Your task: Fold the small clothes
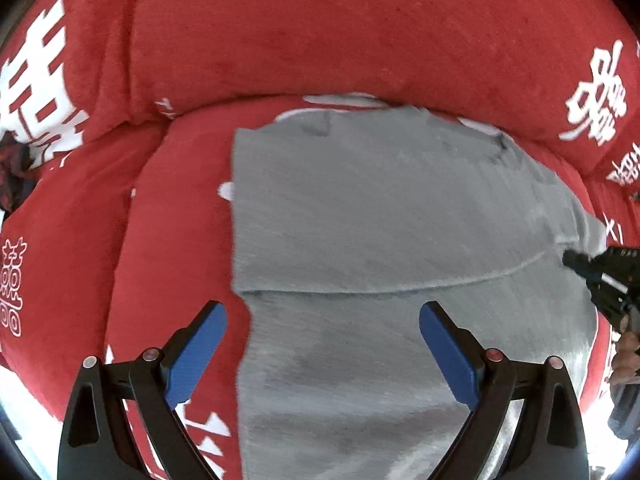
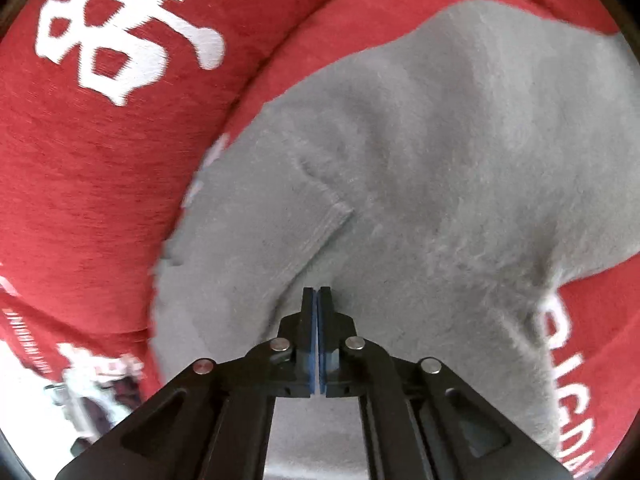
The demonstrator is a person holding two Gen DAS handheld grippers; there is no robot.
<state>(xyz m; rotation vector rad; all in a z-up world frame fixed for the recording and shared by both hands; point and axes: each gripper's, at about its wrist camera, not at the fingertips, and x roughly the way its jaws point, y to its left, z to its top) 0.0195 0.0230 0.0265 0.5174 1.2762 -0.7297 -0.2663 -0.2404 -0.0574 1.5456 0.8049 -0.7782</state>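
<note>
A grey garment [image 1: 380, 208] lies spread on the red cover, with one layer folded over another along an edge across its middle. My left gripper [image 1: 323, 310] hovers open above its near part, blue pads [image 1: 200, 352] wide apart and nothing between them. My right gripper [image 2: 318, 290] is shut, its pads pressed flat together at the grey garment [image 2: 440, 160], beside a hemmed flap [image 2: 320, 232]. No cloth shows between the pads. In the left wrist view, the right gripper [image 1: 570, 258] meets the garment's right edge.
The red plush cover [image 1: 320, 32] with white characters forms a seat and a raised back cushion around the garment. A dark patterned thing [image 1: 14, 176] lies at the far left. A hand [image 1: 626, 356] holds the right gripper at the right edge.
</note>
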